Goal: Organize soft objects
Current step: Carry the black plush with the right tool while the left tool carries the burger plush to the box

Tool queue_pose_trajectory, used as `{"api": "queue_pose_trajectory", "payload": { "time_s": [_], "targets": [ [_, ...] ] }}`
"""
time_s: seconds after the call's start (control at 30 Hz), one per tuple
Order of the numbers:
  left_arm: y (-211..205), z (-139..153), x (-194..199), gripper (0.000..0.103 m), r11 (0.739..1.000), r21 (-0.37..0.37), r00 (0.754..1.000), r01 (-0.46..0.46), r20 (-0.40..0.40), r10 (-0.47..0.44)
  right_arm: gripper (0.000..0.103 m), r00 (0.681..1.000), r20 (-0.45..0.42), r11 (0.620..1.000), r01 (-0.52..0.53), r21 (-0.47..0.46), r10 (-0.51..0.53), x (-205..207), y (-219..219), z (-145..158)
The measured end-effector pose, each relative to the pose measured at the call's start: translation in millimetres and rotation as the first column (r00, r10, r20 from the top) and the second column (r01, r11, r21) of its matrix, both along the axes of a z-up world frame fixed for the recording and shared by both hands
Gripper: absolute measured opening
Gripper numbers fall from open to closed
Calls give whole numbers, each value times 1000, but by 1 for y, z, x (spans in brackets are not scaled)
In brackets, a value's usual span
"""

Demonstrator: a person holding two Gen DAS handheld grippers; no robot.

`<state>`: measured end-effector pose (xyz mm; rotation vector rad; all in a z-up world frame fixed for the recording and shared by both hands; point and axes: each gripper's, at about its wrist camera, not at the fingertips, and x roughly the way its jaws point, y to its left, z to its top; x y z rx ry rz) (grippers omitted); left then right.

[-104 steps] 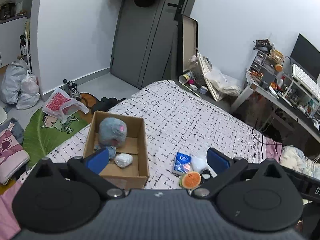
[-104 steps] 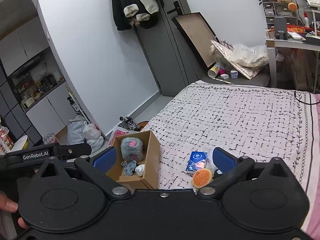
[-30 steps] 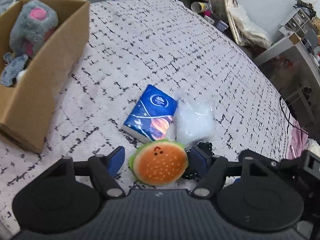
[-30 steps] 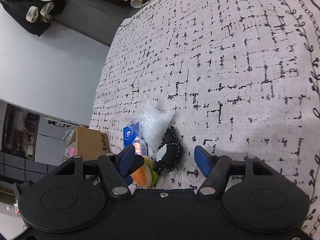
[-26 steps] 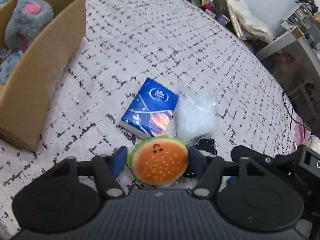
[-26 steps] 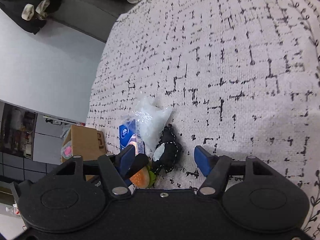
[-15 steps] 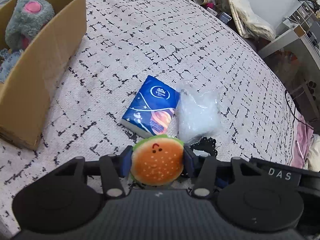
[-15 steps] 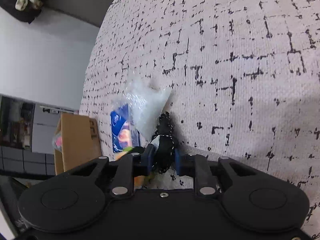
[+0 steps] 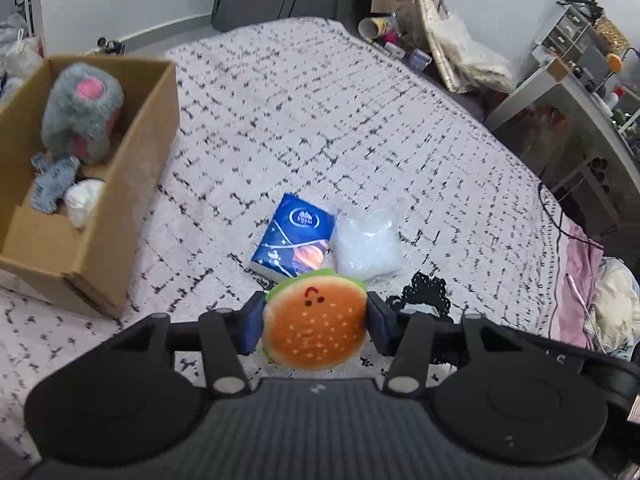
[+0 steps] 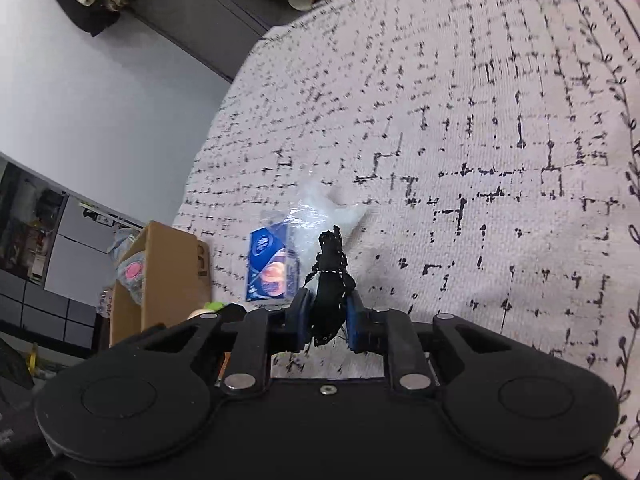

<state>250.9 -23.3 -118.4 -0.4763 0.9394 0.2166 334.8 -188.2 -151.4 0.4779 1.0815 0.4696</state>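
My left gripper (image 9: 314,326) is shut on an orange burger plush (image 9: 316,320) and holds it just above the bed. My right gripper (image 10: 328,314) is shut on a small black soft toy (image 10: 330,280), which also shows in the left wrist view (image 9: 424,292). A blue tissue pack (image 9: 294,248) and a clear plastic bag (image 9: 366,246) lie on the patterned bedspread (image 9: 300,120) just ahead. An open cardboard box (image 9: 128,184) stands at the left with a grey plush (image 9: 82,112) and small soft items inside.
The box also shows at the bed's edge in the right wrist view (image 10: 172,276). A desk (image 9: 580,92) and clutter (image 9: 460,56) stand beyond the bed's far right side. A pink cloth (image 9: 580,292) lies at the right edge.
Both grippers closed: the left on the burger plush, the right on the black toy. Both have since lifted a little off the bedspread.
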Motion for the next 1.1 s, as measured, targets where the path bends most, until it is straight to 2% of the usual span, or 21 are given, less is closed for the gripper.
{"api": "queue_pose_trajectory", "payload": {
  "time_s": [0.27, 0.53, 0.8, 1.1],
  "targets": [
    [0, 39, -25, 51, 999, 35, 998, 36, 45, -38, 19, 994, 104, 1000, 18, -22, -16, -28, -5, 34],
    [1, 73, -53, 51, 996, 60, 992, 61, 108, -68, 19, 975, 213, 997, 74, -27, -67, -55, -19, 68],
    [10, 99, -78, 51, 994, 84, 983, 67, 163, -80, 19, 947, 315, 998, 64, -21, -54, -89, -3, 93],
    [30, 112, -102, 51, 994, 105, 978, 42, 199, -63, 19, 930, 367, 999, 26, -37, -11, -109, 21, 104]
  ]
}}
